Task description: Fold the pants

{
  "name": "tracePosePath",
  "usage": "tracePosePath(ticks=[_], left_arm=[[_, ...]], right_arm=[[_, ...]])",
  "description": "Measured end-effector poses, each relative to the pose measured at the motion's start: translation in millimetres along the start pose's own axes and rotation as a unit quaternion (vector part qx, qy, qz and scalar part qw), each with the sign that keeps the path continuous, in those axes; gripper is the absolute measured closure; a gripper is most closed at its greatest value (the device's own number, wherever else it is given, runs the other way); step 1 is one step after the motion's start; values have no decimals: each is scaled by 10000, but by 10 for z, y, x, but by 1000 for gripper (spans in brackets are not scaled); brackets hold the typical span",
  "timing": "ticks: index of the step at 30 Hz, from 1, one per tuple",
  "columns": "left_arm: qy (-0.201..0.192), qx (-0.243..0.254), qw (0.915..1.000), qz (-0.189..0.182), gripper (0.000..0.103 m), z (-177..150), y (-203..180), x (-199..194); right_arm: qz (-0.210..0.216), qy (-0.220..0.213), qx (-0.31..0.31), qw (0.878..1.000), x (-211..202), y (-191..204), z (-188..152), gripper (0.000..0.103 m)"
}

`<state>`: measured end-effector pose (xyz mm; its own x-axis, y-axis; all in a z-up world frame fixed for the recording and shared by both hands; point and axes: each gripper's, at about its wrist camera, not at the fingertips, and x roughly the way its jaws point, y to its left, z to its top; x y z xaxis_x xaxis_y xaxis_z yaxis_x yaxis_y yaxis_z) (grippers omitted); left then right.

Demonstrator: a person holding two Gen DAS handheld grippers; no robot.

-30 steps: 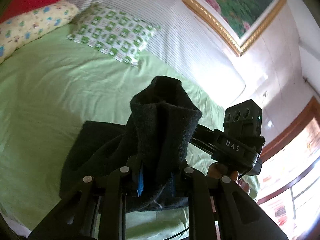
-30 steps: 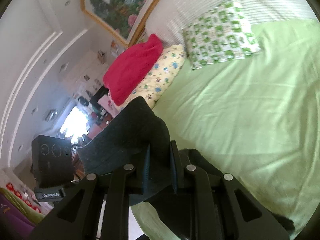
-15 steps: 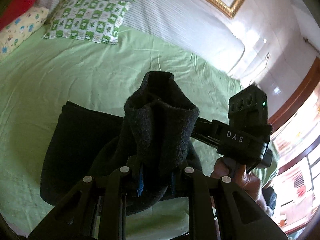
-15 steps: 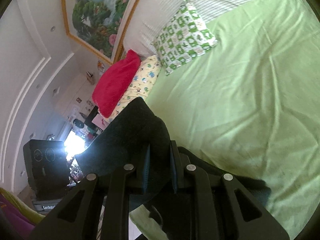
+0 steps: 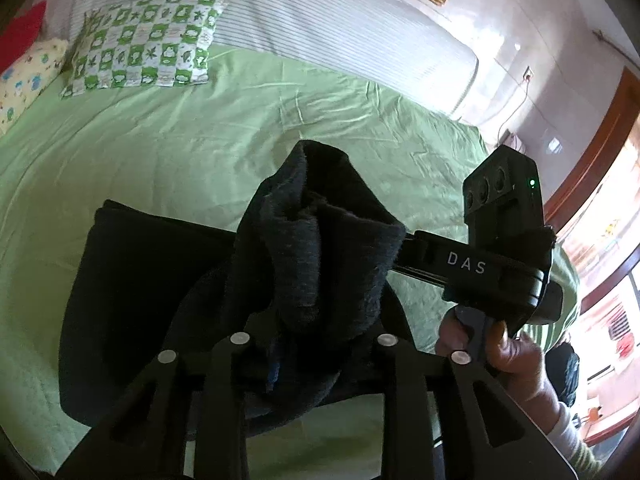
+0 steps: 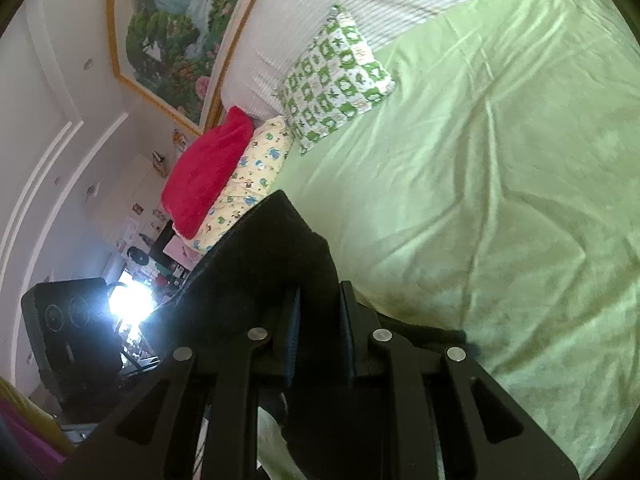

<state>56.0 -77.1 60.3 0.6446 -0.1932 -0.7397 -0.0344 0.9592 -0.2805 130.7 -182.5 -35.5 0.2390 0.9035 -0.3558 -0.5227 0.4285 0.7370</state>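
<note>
Both grippers have come down twd the bed (image 5: 168, 152) w/ the top layer of the pants (image 5: 320, 264); more green sheet and less wall shows in both views than a sec ago. The lower layer already lies flat on the sheet near the bed's front edge, well apart from the checked pillow (image 5: 148, 44) at the head end.

Left gripper (image 5: 308, 340): jaws have just been opening, the bunched dark cloth is between them and stands up in front; whether the pads press on it I can't tell, cloth hides them. Right gripper (image 6: 318, 320): narrow, clamped on a fold of the same pants, blue pads either side of it.

Judgement: the fold-over is about laid down and the left side looks to be starting its release; right prob. follows. Risk: bunched cloth drops uneven, so the edge may need smoothing.
</note>
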Motion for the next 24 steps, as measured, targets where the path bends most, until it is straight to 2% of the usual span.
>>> tracePosePath(ticks=[1,4,6,8,11,14,16,18,20,24], left_arm=[[46,31,10000,-2,67,-9,-9,34],[118,61,9999,-48,63,-27,-26,88],[118,91,9998,-91,56,-31,-46,89],[153,102,9996,-230,39,-27,-67,82],[203,146,9991,-357,33,-31,-108,81],[295,228,9985,-412,32,-53,-140,96],[368,187,9978,-523,30,-67,-134,87],[378,146,9973,-609,29,-65,-122,50],[320,104,9972,-664,28,-62,-100,-22],[168,29,9975,-679,24,-30,-37,-176]], right_arm=[[-48,-5,32,10000,-17,-20,-12,81],[-111,-86,-13,9999,-119,-15,-51,81],[-224,-167,-36,9996,-191,2,-49,81],[-365,-284,-25,9989,-294,-1,-58,81],[-552,-449,137,9974,-449,-32,-84,81],[-689,-586,258,9956,-588,-35,-108,80],[-774,-701,320,9940,-685,-19,-140,71],[-867,-816,382,9921,-770,7,-173,47],[-932,-951,426,9902,-844,42,-201,39],[-1020,-991,447,9888,-892,127,-219,39]])
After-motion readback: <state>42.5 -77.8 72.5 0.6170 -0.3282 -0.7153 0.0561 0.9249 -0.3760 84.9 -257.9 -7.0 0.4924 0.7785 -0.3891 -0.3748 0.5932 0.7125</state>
